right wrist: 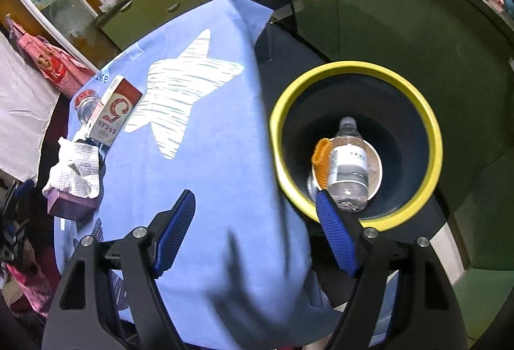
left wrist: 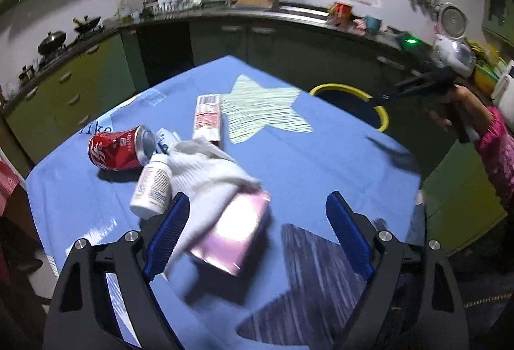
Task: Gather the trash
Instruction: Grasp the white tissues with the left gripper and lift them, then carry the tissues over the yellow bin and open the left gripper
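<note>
**Trash pile waits on the blue cloth as both grippers hang empty**

Trash lies heaped at the left of a table draped in a blue cloth (left wrist: 308,163) printed with stars; the left gripper (left wrist: 257,237) hovers low over the near end of the heap, its jaws spread wide and holding nothing, a pink box (left wrist: 234,234) between the blue pads (left wrist: 167,237) with a white paper towel (left wrist: 205,167) draped over its far end; just left of the box lies a white pill bottle (left wrist: 151,186) on its side, and beyond that a dented red can (left wrist: 120,149) and a red-and-white carton (left wrist: 208,120); the right gripper (right wrist: 257,234) hangs at the right edge of the table over the yellow-rimmed bin (right wrist: 433,138), which stands on the floor just beside the table; its jaws are also wide apart and empty; inside the bin lie a clear plastic bottle (right wrist: 348,167), an orange brush-like item (right wrist: 321,162) and what looks like a paper bowl (right wrist: 374,167).

Risks, judged from this layout: the box sits skewed across the left jaws, so a closing grip could catch a corner and twist it loose; the towel, merely draped, may slide off in a lift and fall to the cloth or the floor; the pill bottle touches the towel and lies free to roll, so a nudge could send it towards the near-left edge; the can could roll likewise; any drop aimed at the bin from the table edge could strike the rim and bounce out.
</note>
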Action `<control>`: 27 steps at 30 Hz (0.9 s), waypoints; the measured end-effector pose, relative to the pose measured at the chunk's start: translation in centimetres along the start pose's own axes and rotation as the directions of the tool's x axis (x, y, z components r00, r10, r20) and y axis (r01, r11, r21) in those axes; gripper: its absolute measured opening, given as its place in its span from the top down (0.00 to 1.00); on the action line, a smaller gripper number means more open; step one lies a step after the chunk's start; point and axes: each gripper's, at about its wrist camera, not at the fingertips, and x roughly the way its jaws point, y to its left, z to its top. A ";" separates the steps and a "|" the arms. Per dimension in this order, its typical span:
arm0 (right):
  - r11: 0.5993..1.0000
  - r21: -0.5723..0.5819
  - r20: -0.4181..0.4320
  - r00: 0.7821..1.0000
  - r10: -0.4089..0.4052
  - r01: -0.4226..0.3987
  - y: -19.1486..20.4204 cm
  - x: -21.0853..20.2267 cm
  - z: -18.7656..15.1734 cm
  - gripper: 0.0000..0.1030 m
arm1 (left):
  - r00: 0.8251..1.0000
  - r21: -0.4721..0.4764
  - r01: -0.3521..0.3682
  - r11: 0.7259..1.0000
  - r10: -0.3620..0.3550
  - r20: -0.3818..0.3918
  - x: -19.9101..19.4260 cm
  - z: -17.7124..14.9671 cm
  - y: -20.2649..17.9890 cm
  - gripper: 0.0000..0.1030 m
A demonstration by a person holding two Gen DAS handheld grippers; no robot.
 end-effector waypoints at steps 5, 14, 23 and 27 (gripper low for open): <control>1.000 -0.007 -0.015 1.000 0.018 -0.018 0.4 0.6 -0.2 0.29 | 0.991 -0.051 0.040 0.998 -0.046 -0.122 3.9 2.0 1.9 0.37; 1.000 0.004 -0.022 0.999 0.030 -0.030 -0.2 1.1 -0.3 0.29 | 0.982 -0.117 0.048 0.992 -0.069 -0.177 6.1 2.6 3.8 0.72; 0.999 -0.033 -0.010 0.999 0.035 -0.036 1.1 0.9 -0.4 0.29 | 0.993 -0.136 0.004 0.991 -0.020 -0.118 3.8 3.9 4.5 0.92; 0.999 -0.034 0.006 0.999 0.036 -0.036 1.1 0.3 -0.7 0.29 | 0.997 -0.122 -0.033 0.992 0.025 -0.071 1.7 5.3 4.9 0.91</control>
